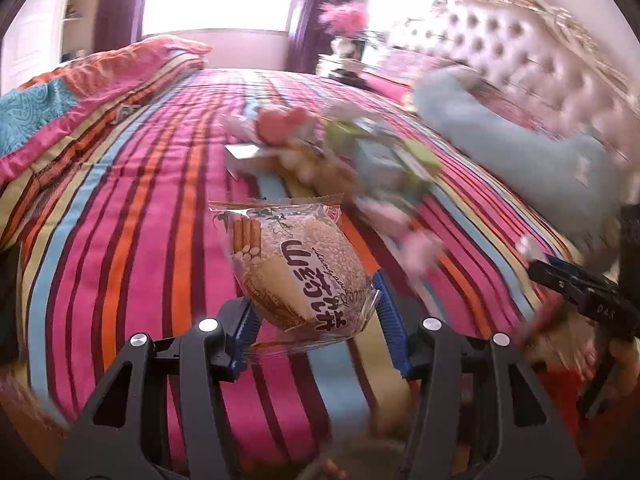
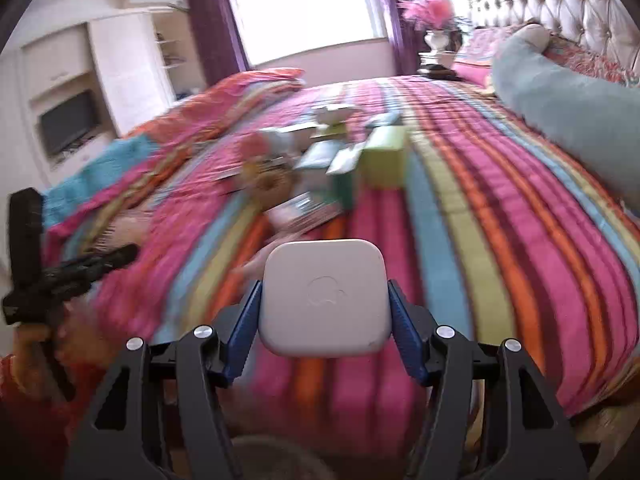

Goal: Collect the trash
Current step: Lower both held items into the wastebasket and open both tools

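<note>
Two grippers each carry something above the bed. Jaws of the left gripper (image 1: 312, 316) are clenched on a clear plastic packet holding a round sesame-crusted cake (image 1: 298, 268), its wrapper pinched between the blue ribbed pads. Jaws of the right gripper (image 2: 325, 316) grasp a white, rounded-square plastic case (image 2: 325, 298) by its two sides. Beyond both, a blurred heap of wrappers and small cartons (image 2: 320, 168) lies on the bed's striped pink, orange and blue cover (image 2: 500, 220), near a pale blue bolster (image 2: 560, 100).
</note>
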`<state>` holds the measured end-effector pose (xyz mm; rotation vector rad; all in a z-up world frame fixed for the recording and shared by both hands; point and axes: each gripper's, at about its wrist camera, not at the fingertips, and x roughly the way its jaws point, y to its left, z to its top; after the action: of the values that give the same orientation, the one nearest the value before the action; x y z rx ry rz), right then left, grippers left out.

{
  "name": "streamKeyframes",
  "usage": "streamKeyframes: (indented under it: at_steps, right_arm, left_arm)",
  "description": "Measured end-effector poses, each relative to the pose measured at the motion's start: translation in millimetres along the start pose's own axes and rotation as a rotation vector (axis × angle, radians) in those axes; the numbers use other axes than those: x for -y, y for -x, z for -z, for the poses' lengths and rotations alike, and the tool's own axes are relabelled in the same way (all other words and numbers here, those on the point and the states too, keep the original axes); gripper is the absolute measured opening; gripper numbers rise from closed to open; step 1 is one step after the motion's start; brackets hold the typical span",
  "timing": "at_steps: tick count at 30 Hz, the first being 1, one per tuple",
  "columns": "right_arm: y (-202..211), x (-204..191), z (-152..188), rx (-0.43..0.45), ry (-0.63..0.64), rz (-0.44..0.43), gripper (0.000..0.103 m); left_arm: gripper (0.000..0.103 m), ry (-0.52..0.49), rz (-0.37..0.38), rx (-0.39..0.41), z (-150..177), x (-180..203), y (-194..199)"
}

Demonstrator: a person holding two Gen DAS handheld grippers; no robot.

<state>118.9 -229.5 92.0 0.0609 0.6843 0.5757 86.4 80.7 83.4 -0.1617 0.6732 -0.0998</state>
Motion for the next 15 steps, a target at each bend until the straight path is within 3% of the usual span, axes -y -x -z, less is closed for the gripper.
streamKeyframes:
  at_steps: [4, 7, 13, 15]
  right_arm:
    - [33.2, -34.3, 52.7, -0.082, -0.014, -0.085, 0.058]
    - [34.9, -49.5, 88.4, -0.196, -0.042, -0.125, 0.058]
    - [-20.4, -60.4, 176.5, -0.498, -0.052, -0.092, 0.058]
    - [-36.9, -60.0, 192.5, -0.548, -0.046, -0.072, 0.058]
  left_arm:
    - [0.053, -0.015, 0.091, -0.084, 54.1, 21.2, 34.5]
    - [0.053, 0.002, 0.155, -0.222, 105.5, 36.2, 36.8]
    - [0.053, -0.014, 0.150, -0.529, 204.1, 55.1, -20.9]
    - [0.053, -0.041, 0.110, -0.569, 218.0, 56.1, -40.0]
